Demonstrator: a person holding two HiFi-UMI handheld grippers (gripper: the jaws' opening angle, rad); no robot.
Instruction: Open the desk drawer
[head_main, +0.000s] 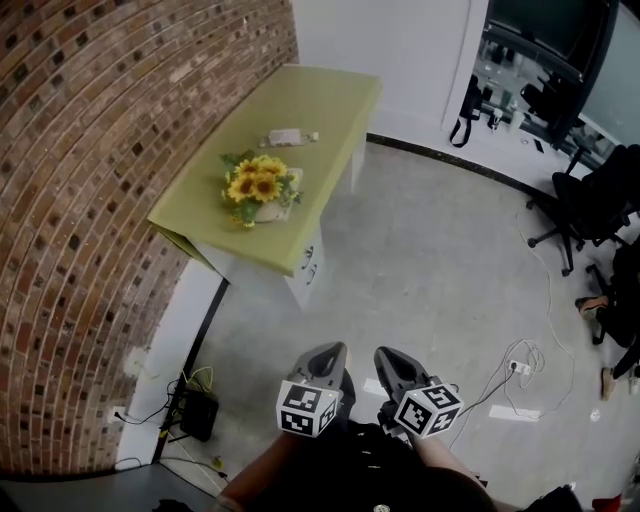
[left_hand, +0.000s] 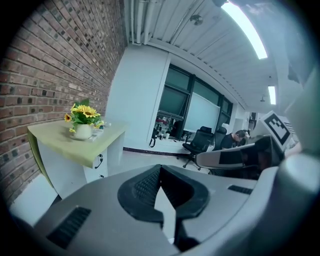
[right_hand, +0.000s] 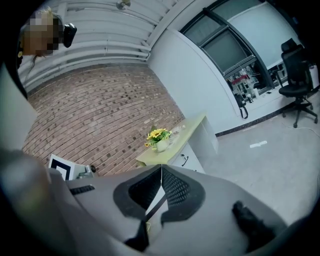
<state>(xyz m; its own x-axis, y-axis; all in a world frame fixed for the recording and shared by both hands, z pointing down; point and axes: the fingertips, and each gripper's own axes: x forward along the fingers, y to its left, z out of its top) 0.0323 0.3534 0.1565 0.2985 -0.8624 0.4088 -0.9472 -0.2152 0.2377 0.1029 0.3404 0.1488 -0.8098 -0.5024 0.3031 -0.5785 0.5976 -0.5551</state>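
Observation:
A desk with a light green top (head_main: 300, 120) stands against the brick wall, well ahead of me. Its white drawer unit (head_main: 309, 265) with dark handles faces the floor side; the drawers look closed. The unit also shows in the left gripper view (left_hand: 98, 161) and in the right gripper view (right_hand: 186, 159). My left gripper (head_main: 334, 352) and right gripper (head_main: 386, 356) are held side by side low in the head view, far from the desk. Both are shut with nothing between the jaws, as the left gripper (left_hand: 160, 167) and right gripper (right_hand: 161, 167) views show.
A vase of sunflowers (head_main: 258, 187) and a small white object (head_main: 287, 136) sit on the desk. A black box with cables (head_main: 197, 412) lies by the wall. Office chairs (head_main: 590, 205), a power strip (head_main: 518, 368) and cords stand at the right.

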